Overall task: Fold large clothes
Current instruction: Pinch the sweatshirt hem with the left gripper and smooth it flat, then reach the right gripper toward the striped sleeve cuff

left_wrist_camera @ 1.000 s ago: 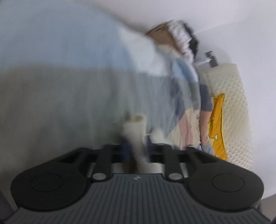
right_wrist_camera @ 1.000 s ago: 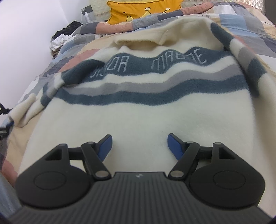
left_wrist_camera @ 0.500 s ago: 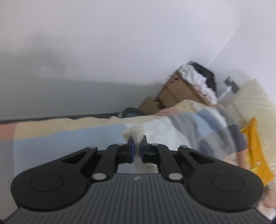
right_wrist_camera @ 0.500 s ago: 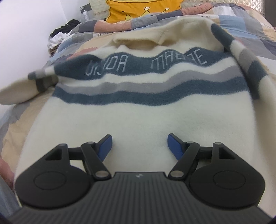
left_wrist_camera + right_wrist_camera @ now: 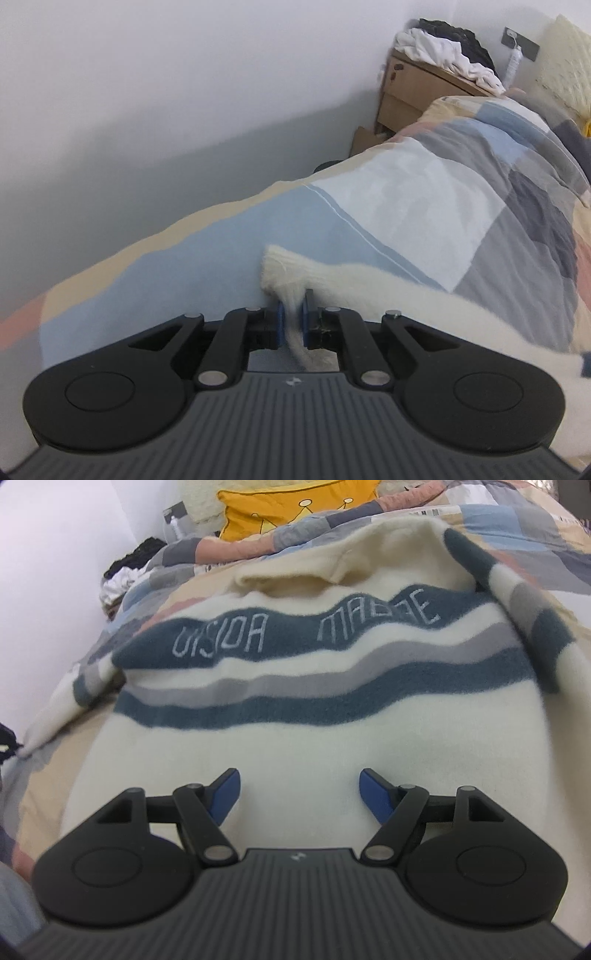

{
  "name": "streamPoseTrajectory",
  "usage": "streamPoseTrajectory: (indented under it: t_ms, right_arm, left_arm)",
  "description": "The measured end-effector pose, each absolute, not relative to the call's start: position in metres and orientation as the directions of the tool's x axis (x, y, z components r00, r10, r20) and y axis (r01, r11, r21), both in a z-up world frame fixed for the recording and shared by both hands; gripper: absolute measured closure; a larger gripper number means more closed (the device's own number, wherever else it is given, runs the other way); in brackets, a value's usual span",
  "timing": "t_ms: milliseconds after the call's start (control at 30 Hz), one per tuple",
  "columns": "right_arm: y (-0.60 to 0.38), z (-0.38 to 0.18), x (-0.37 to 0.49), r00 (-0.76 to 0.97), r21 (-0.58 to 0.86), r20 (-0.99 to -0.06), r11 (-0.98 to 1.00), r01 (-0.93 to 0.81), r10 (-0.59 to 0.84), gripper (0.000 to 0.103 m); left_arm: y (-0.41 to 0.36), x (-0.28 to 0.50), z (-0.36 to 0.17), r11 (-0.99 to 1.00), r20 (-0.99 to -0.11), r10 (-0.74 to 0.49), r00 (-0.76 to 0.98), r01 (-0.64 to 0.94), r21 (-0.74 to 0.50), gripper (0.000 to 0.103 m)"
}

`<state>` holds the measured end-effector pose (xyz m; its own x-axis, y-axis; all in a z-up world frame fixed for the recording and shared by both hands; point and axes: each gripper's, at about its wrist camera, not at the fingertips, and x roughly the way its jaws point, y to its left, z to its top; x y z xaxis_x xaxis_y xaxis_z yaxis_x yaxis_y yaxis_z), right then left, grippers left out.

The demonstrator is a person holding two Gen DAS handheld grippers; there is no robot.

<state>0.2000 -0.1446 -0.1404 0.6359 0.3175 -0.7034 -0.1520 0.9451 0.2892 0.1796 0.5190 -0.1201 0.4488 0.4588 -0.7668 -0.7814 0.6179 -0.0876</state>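
Observation:
A cream fleece sweater [image 5: 314, 738] with dark blue and grey wavy stripes and pale lettering lies spread on the bed. My right gripper [image 5: 299, 790] hovers open just over its lower body, with nothing between the blue pads. In the left wrist view the cream sleeve [image 5: 406, 295] stretches in from the right. Its cuff end [image 5: 280, 269] is pinched between the pads of my left gripper [image 5: 291, 314], whose jaws are opening slightly while the fabric still sits between them. In the right wrist view the same sleeve [image 5: 66, 709] runs off to the left.
A patchwork duvet [image 5: 424, 206] covers the bed, and its edge meets a white wall [image 5: 147, 92]. A wooden nightstand [image 5: 406, 96] piled with clothes [image 5: 443, 48] stands at the far corner. A yellow cushion [image 5: 288, 509] lies at the head of the bed.
My left gripper has swung and rolled with the cuff in it, drawing the sleeve out sideways toward the bed's edge. The right gripper has stayed where it was, open.

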Motion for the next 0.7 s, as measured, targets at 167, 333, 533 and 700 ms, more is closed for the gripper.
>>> streamPoseTrajectory:
  t_ms: [167,333,533,700]
  right_arm:
    - [-0.146,-0.135,0.197,0.656,0.277,-0.692,0.950,-0.146,0.303,0.030]
    - [-0.151,-0.123,0.190,0.696,0.250,-0.665,0.959,-0.134,0.271,0.030]
    - [-0.166,-0.110,0.180,0.746,0.247,-0.623,0.964,-0.097,0.235,0.030]
    - [-0.177,-0.099,0.170,0.787,0.236,-0.583,0.969,-0.076,0.204,0.030]
  left_arm:
    - [0.506,0.175,-0.096,0.590,-0.806,0.392,0.444,-0.794,-0.150,0.076]
    - [0.461,0.181,-0.051,0.666,-0.802,0.356,0.480,-0.732,-0.143,0.073]
    - [0.370,0.184,0.002,0.801,-0.761,0.257,0.596,-0.571,-0.177,0.071]
    - [0.280,0.195,0.027,0.850,-0.741,0.110,0.662,-0.449,-0.275,0.068]
